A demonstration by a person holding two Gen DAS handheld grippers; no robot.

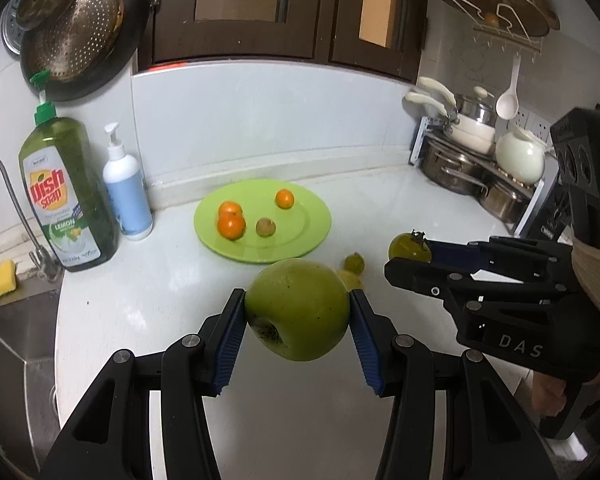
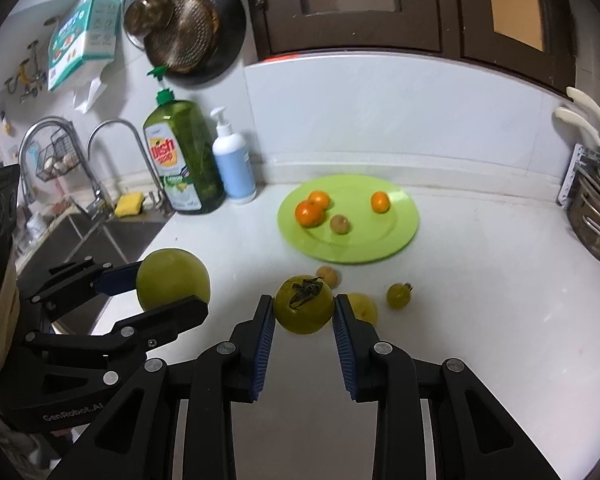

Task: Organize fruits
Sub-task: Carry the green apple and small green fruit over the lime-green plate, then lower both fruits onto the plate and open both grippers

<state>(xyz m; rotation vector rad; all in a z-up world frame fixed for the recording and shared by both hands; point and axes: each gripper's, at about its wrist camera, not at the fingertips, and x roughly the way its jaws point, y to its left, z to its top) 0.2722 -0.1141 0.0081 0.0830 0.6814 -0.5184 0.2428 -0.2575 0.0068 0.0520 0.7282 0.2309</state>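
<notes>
1. Here, the white countertop (image 2: pixel 480 280) carries a lime-green plate (image 2: pixel 396 240) near the back wall, well apart from both grippers.
2. The left gripper (image 1: pixel 298 314) is clenched on a large green apple (image 1: pixel 298 308); its blue pads press the apple's two sides, and the apple is lifted above the counter, in front of the plate.
3. The right gripper (image 2: pixel 304 312) is clenched on a green tomato (image 2: pixel 304 304), calyx upward, held between its pads above the counter.
4. On the plate lie three mandarins (image 2: pixel 310 214), two of them touching, and one small brownish fruit (image 2: pixel 340 224).
5. On the counter, just beyond the right gripper, lie a small green tomato (image 2: pixel 398 295), a yellowish fruit (image 2: pixel 362 306) and a small tan fruit (image 2: pixel 327 275).
</notes>
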